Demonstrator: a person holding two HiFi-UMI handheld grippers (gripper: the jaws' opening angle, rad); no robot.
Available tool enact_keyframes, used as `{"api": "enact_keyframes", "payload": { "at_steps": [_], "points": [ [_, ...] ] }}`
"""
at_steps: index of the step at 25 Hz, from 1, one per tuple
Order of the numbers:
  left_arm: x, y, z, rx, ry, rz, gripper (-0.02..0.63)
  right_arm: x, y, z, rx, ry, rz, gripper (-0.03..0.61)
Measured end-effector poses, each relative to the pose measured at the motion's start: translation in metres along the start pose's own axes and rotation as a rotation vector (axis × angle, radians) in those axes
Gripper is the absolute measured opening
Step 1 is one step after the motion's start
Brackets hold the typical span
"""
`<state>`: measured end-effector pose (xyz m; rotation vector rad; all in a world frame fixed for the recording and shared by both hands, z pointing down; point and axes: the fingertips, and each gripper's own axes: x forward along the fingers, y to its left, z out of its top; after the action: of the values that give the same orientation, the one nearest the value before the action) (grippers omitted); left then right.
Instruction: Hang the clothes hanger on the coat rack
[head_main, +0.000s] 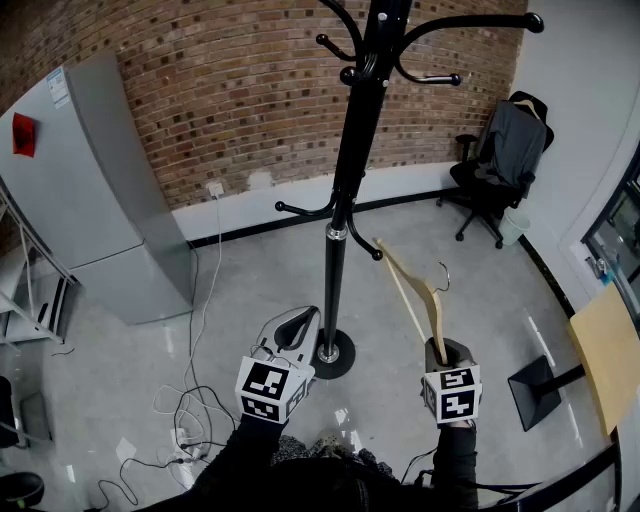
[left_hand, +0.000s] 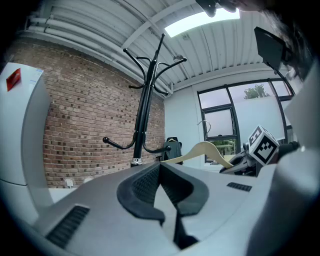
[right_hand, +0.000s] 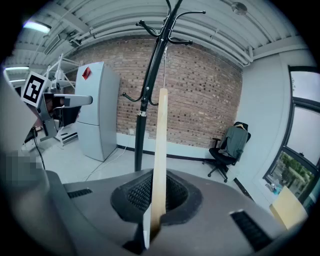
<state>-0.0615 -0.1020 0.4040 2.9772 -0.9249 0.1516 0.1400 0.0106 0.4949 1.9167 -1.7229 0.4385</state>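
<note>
Two grippers | right gripper (head_main: 445, 352) is clamping hanger (head_main: 414, 293) beside coat rack (head_main: 345, 180) | left gripper (head_main: 298, 326) is idling closed, empty | likely carrying step; next calling for hook (head_main: 441, 273) raised over a peg (head_main: 432, 78).

Head view: high, facing forward and steeply down, coat rack (head_main: 336, 280) close ahead. Gripper views: low, along own jaws, tilted upward. Shared across all: coat rack, brick wall (head_main: 230, 100).

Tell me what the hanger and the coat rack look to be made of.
The hanger looks like pale wood: an even cream-tan colour with a smooth, matte face. The coat rack is probably metal painted glossy black, judging by its thin curved arms and the sheen along the pole.
</note>
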Motion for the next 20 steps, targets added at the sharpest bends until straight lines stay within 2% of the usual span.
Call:
{"api": "enact_keyframes", "payload": {
  "at_steps": [11, 20],
  "points": [
    [0.02, 0.022, -0.007, -0.01, 0.016, 0.03, 0.008, 0.038, -0.001, 0.024, -0.027, -0.003, 0.05, 0.014],
    [0.037, 0.043, -0.007, -0.014, 0.026, 0.119, 0.008, 0.078, -0.016, 0.047, -0.065, -0.009, 0.11, 0.014]
  ]
}}
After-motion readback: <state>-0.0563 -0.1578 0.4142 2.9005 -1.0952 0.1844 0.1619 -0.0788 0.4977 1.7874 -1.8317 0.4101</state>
